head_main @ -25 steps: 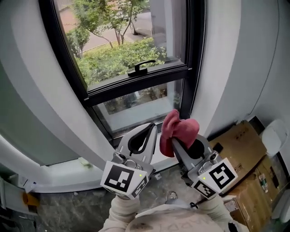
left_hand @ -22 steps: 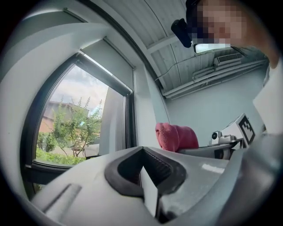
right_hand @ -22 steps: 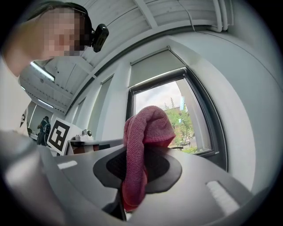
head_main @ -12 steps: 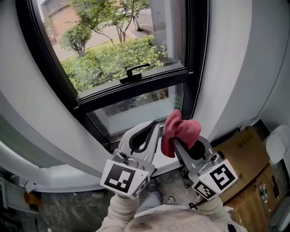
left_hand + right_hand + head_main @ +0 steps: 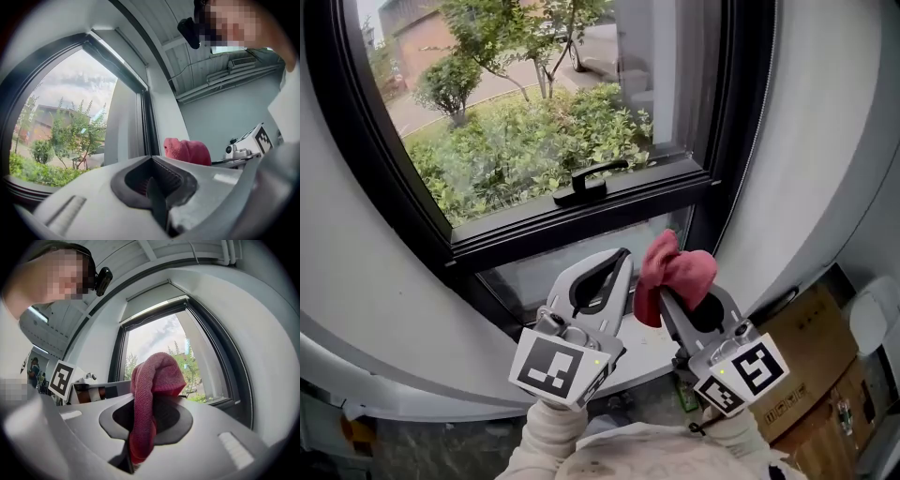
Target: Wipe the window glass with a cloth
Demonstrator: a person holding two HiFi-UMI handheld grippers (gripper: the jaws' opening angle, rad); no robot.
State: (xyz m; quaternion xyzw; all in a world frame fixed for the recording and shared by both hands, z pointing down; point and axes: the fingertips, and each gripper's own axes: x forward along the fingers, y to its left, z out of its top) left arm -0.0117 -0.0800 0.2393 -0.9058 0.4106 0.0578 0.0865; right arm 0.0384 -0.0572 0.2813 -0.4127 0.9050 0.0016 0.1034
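Below the window handle, my right gripper pinches the cloth thinly, so wiping could tug it free; my left gripper is closed, empty.

red cloth, bunched, near clear window glass

Workroom: large window, cardboard boxes

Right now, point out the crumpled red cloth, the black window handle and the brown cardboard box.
crumpled red cloth (image 5: 675, 272): head view, its bunched middle.
black window handle (image 5: 592, 180): head view, middle of lever.
brown cardboard box (image 5: 814, 328): head view, top flap.
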